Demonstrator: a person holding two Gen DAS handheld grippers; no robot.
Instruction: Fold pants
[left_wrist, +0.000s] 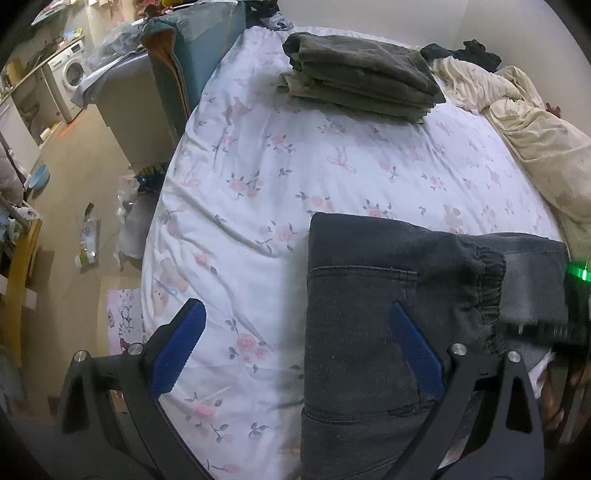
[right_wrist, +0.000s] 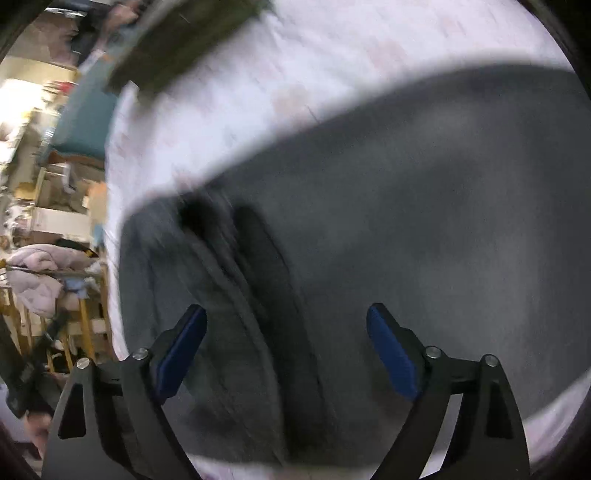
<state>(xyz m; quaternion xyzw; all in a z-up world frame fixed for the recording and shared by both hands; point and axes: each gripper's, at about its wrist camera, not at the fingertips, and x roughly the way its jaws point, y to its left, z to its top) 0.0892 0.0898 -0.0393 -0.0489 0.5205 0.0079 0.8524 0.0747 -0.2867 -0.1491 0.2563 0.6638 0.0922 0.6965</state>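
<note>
Dark grey pants (left_wrist: 369, 295) lie folded on the floral bed sheet (left_wrist: 258, 166), with an elastic cuff (left_wrist: 487, 280) resting on top at the right. My left gripper (left_wrist: 295, 309) hangs open over the pants' left edge, its right finger above the fabric and its left finger above bare sheet. The right wrist view is blurred. There the same grey pants (right_wrist: 406, 203) fill most of the picture, and my right gripper (right_wrist: 286, 310) stands wide open just above them, with a folded seam running between its fingers. Neither gripper's pads press on the cloth.
A stack of folded olive pants (left_wrist: 358, 74) sits at the far end of the bed. A crumpled cream blanket (left_wrist: 535, 136) lies along the right side. The bed's left edge drops to a cluttered floor with a washing machine (left_wrist: 70, 74) and a blue bowl (left_wrist: 38, 175).
</note>
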